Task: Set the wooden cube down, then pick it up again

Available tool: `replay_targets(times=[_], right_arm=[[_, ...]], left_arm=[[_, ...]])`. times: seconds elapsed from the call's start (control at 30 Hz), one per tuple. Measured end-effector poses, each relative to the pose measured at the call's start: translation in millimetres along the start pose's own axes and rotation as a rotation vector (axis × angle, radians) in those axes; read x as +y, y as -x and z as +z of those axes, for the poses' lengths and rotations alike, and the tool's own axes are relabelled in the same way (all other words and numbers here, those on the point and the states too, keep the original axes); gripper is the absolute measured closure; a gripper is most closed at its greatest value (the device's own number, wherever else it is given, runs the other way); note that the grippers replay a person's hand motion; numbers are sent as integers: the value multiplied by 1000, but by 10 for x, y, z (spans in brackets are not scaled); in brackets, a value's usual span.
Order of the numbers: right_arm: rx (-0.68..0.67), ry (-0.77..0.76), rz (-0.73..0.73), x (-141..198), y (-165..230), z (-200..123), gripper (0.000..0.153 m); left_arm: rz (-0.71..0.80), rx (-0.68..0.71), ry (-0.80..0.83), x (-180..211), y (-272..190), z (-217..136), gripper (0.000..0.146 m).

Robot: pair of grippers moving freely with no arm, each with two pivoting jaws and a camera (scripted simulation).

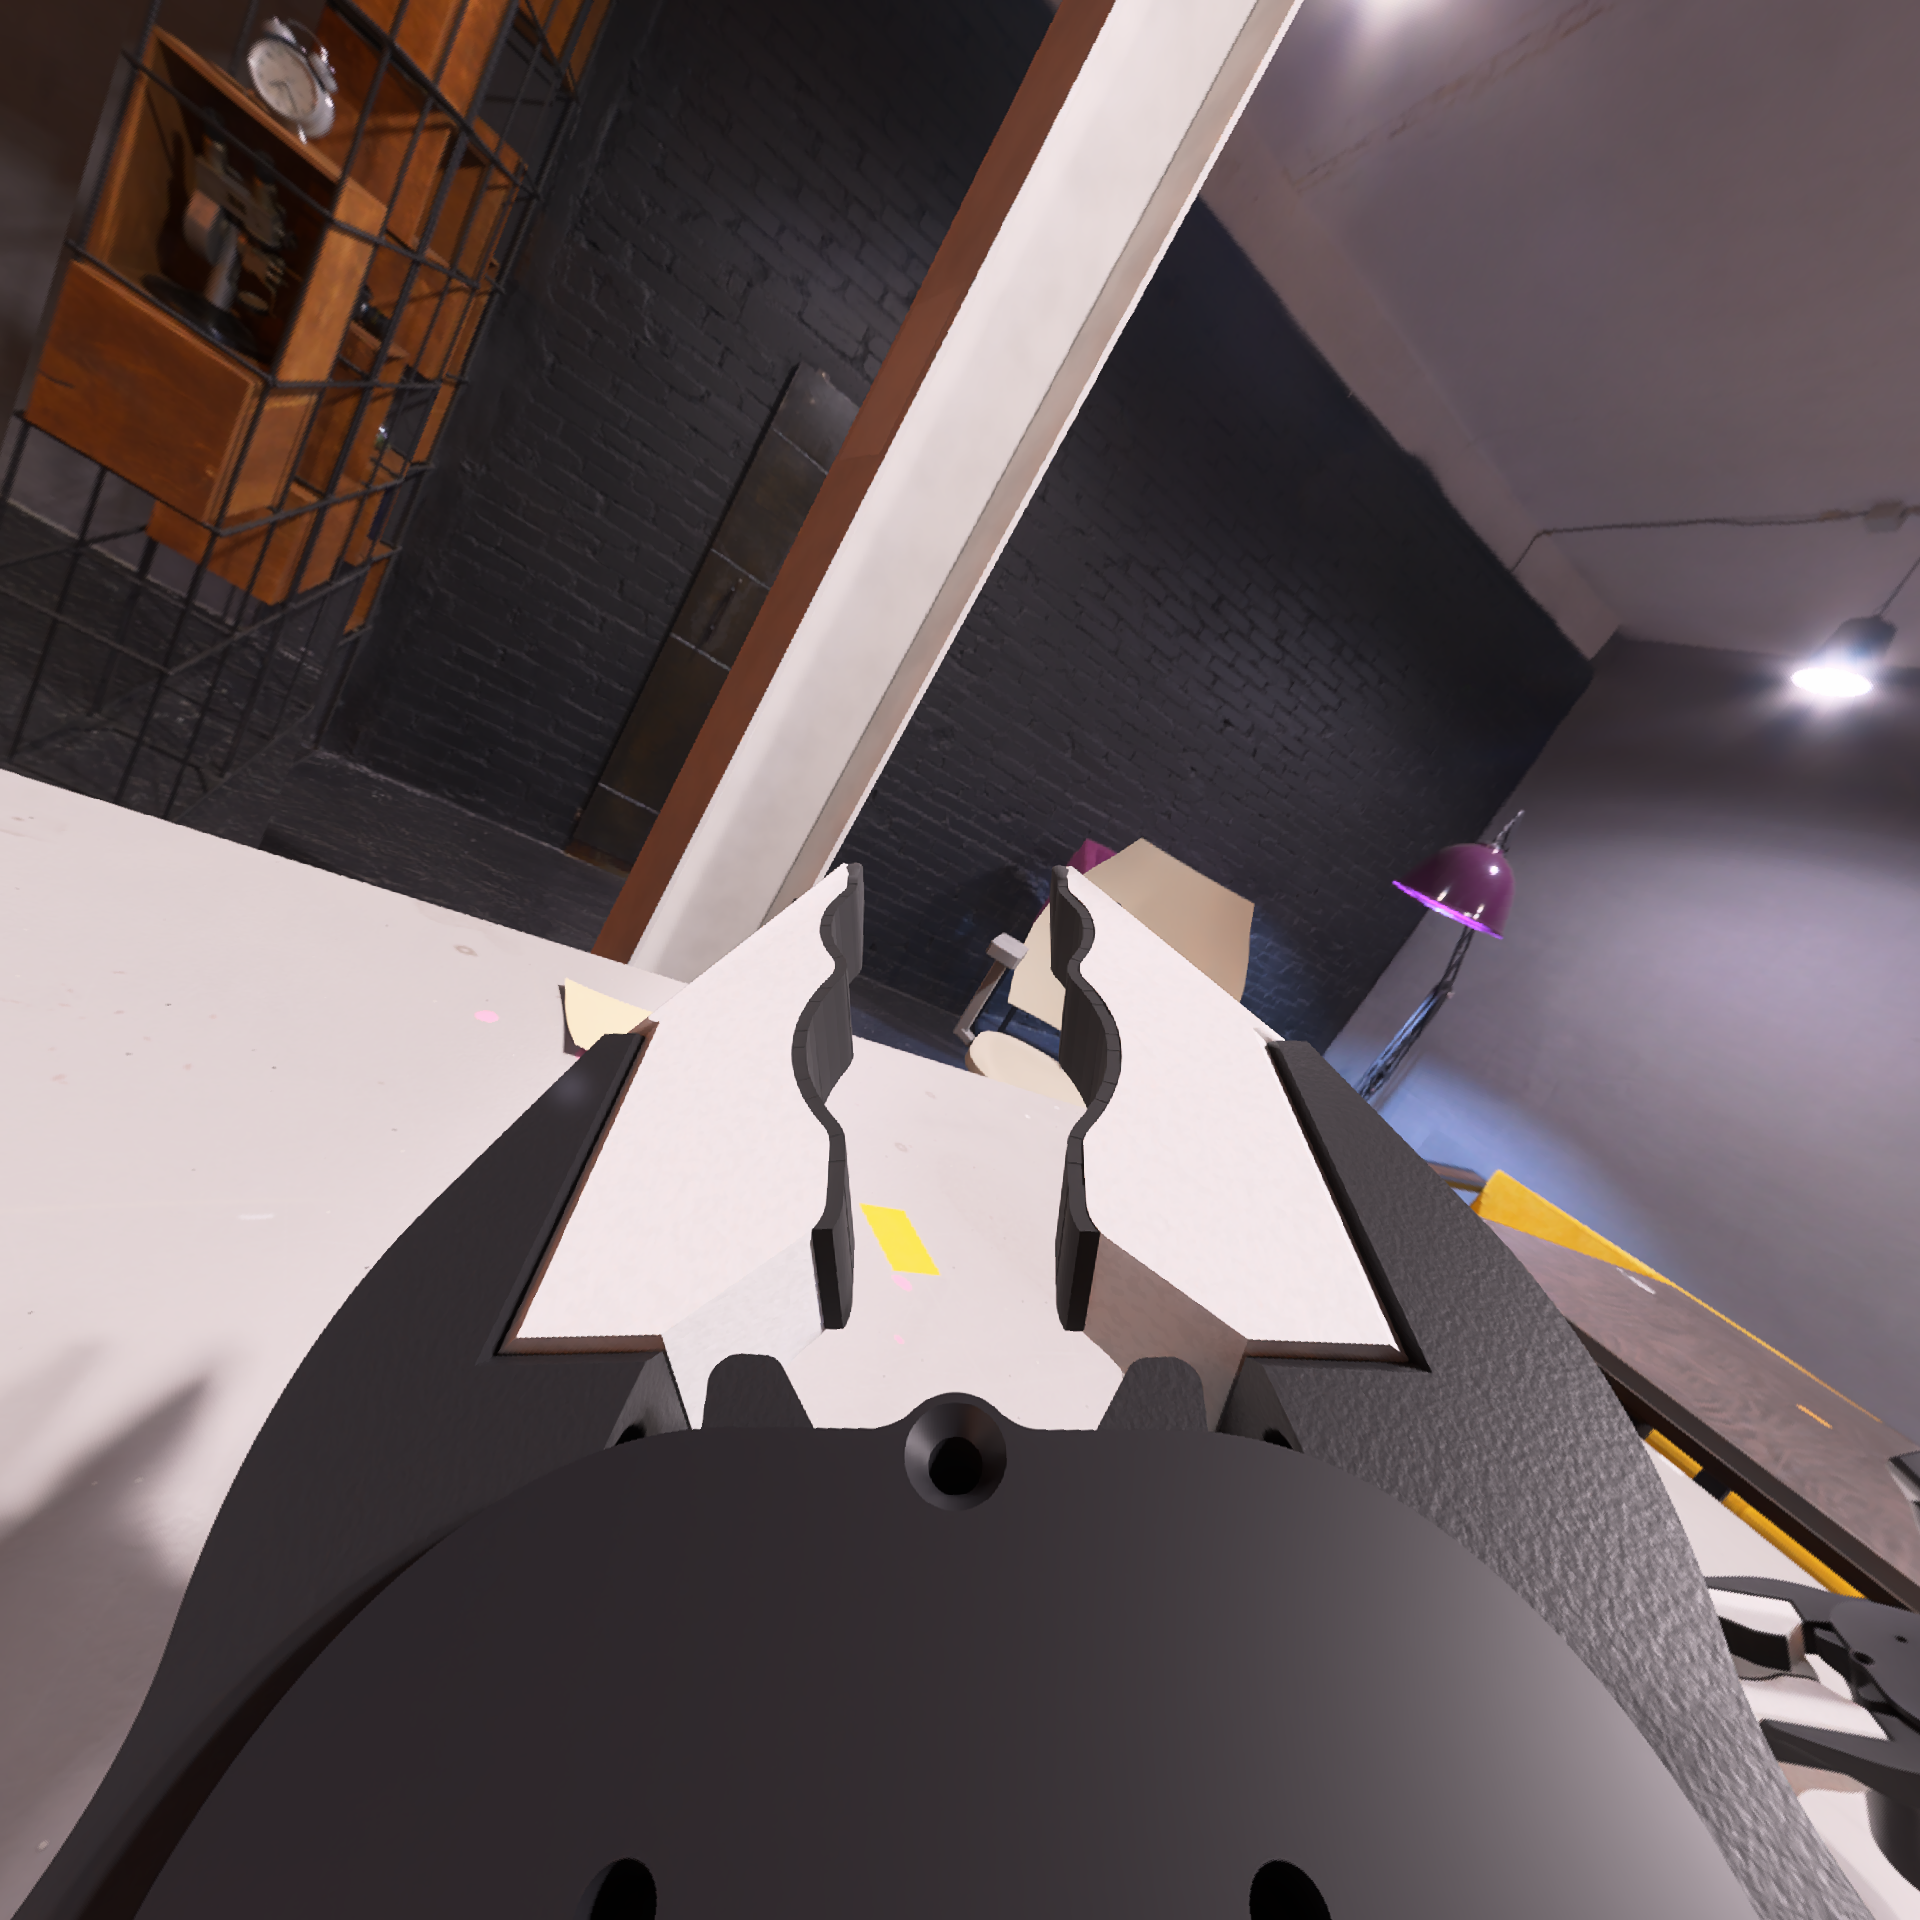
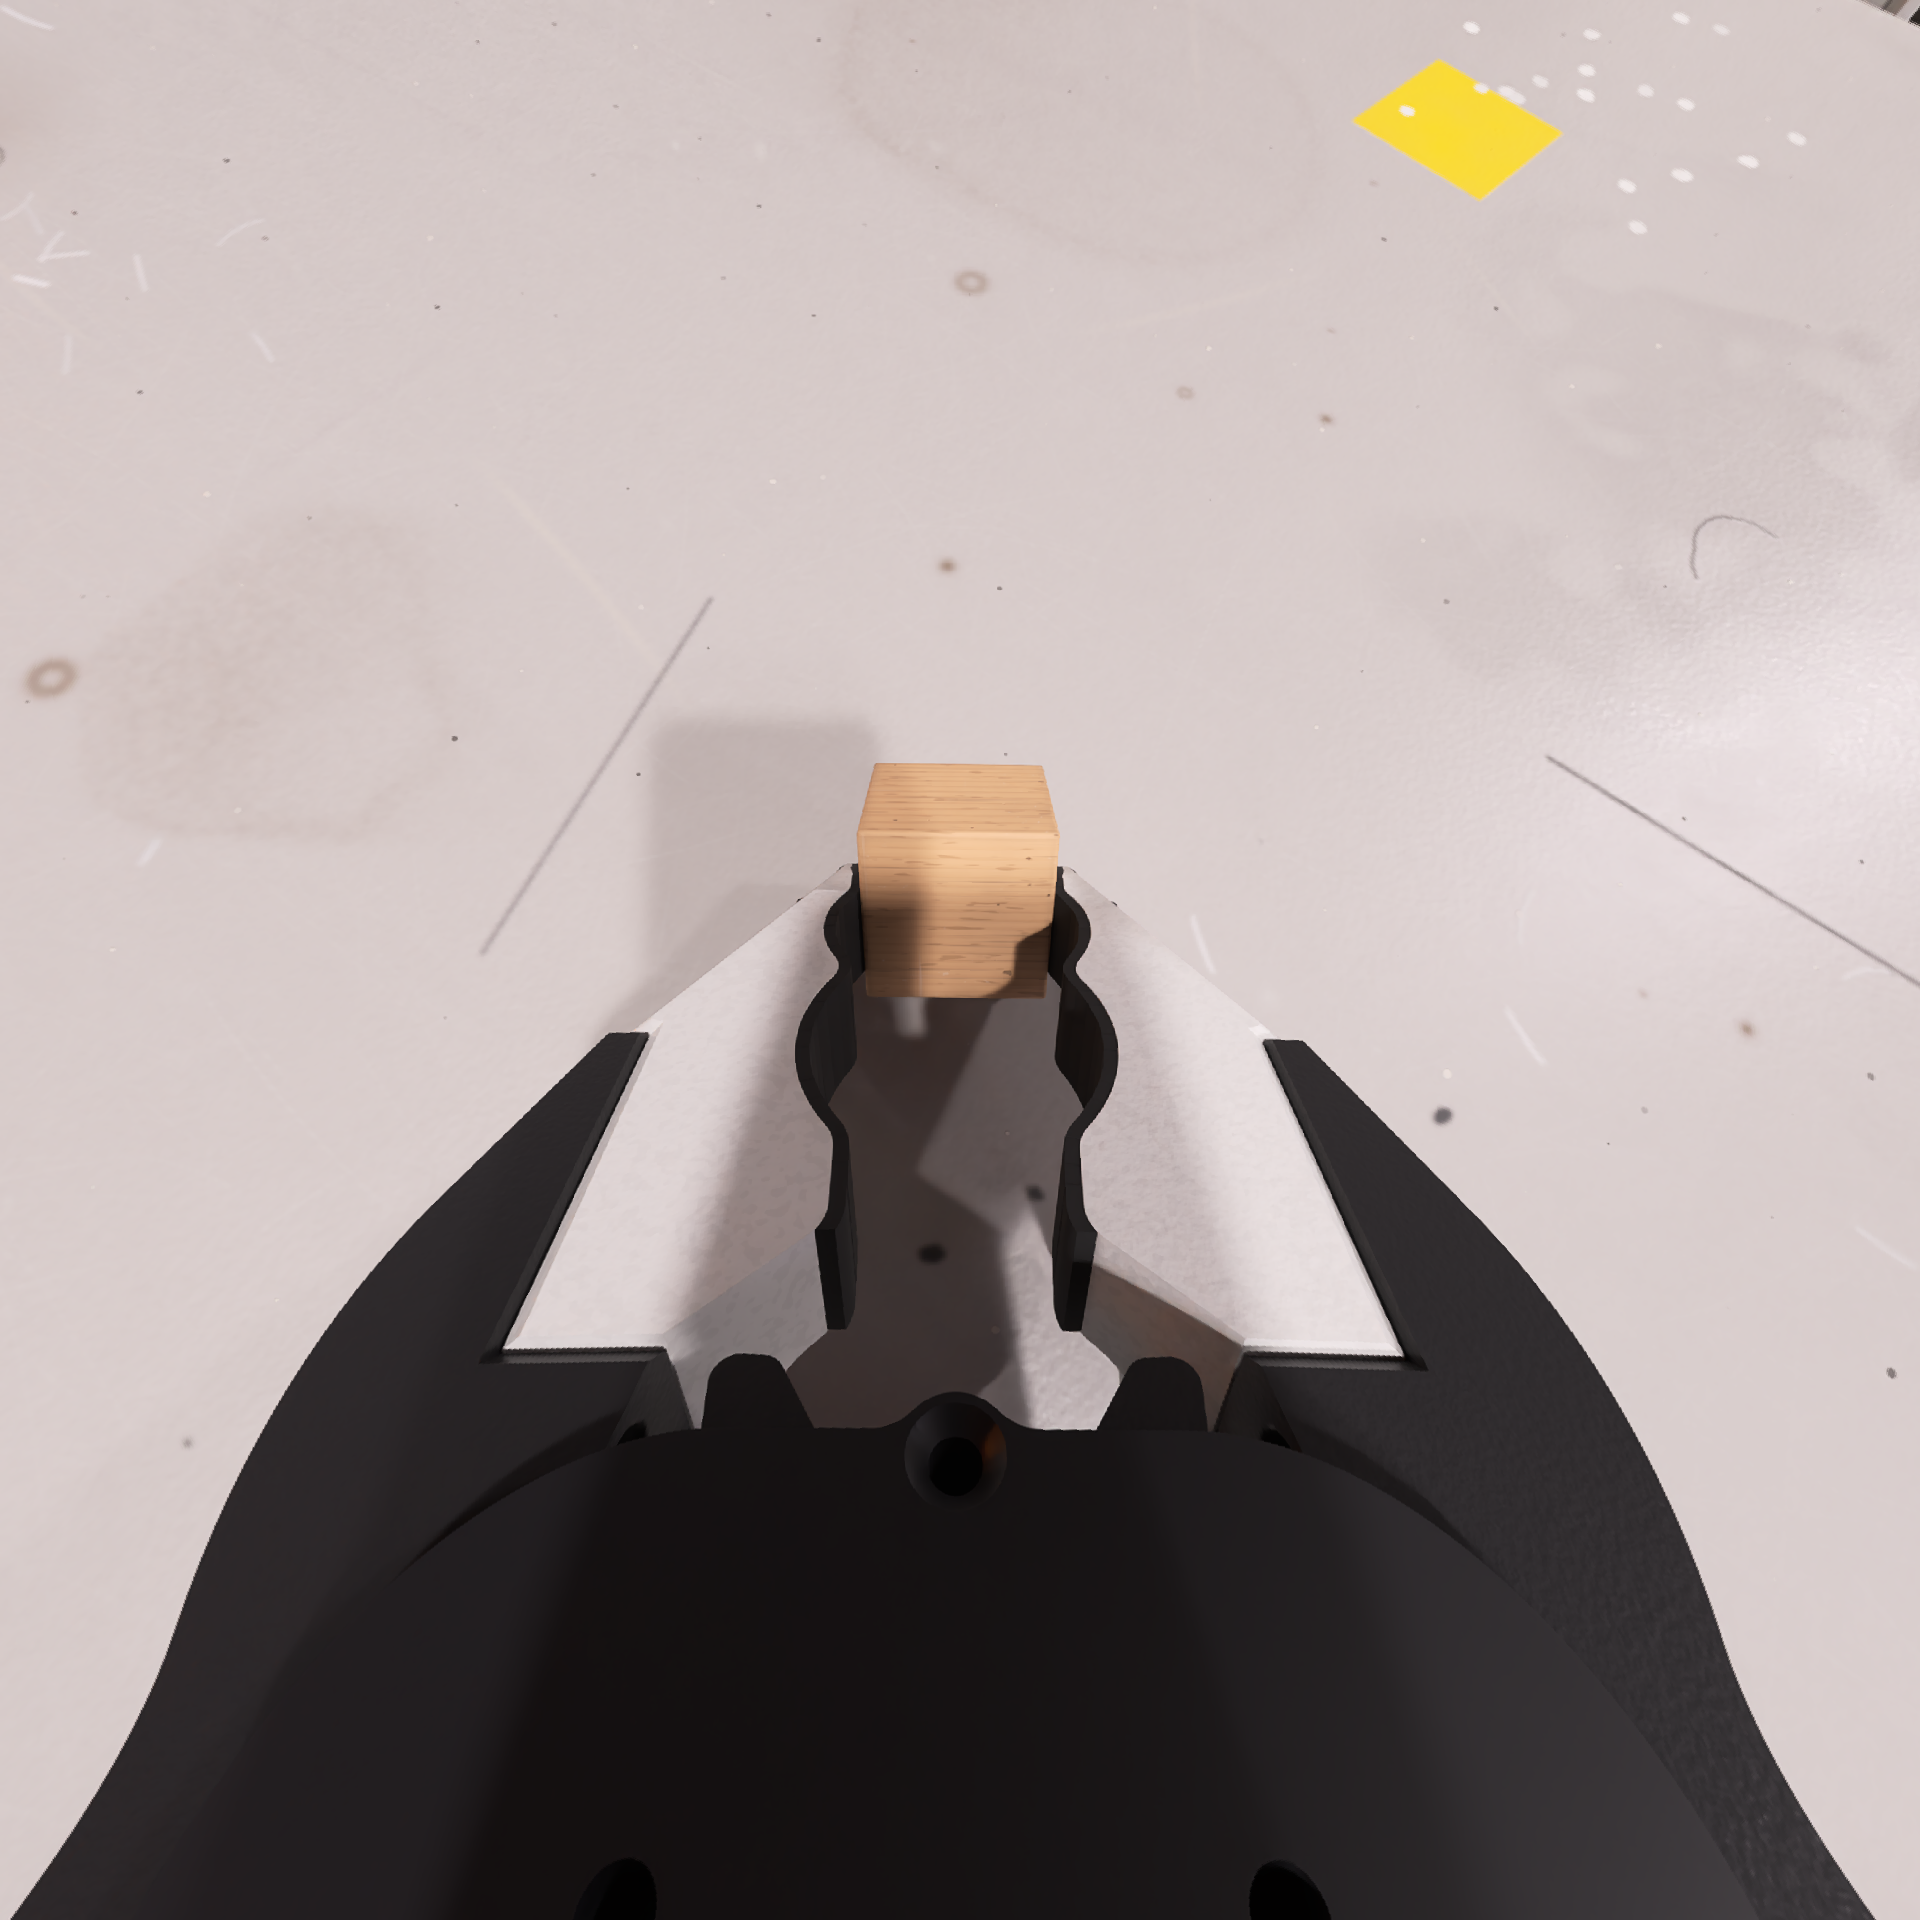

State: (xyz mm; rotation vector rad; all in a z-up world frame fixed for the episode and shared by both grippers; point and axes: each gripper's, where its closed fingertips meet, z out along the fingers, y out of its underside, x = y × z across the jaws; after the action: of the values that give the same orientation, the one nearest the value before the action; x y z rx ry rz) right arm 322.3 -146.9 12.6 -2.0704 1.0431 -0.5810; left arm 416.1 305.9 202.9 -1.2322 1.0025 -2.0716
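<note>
The wooden cube is a small light-wood block held between the fingertips of my right gripper, whose pads touch its left and right sides. It seems to hang slightly above the white table, with its shadow just to the left. My left gripper is open and empty, tilted and pointing across the table toward the room. The right gripper also shows at the lower right edge of the left wrist view. The cube does not show clearly in that view.
A yellow patch lies flat on the table, also between my left fingers. Tan objects stand at the table's far edge. A dark board with a yellow edge lies to the right. Behind are a white pillar, shelf and purple lamp.
</note>
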Motion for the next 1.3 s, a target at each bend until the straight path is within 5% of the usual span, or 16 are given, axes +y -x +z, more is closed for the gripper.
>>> replay_targets(times=[0.37,0.93,1.3], right_arm=[[-2,1,1,0,1,1,118],[20,-1,-12,-4,-8,1,118],[40,2,13,0,-52,3,118]], left_arm=[[90,-39,272,449,17,151,110],[95,-8,251,430,-71,154,110],[168,83,421,822,-315,254,103]])
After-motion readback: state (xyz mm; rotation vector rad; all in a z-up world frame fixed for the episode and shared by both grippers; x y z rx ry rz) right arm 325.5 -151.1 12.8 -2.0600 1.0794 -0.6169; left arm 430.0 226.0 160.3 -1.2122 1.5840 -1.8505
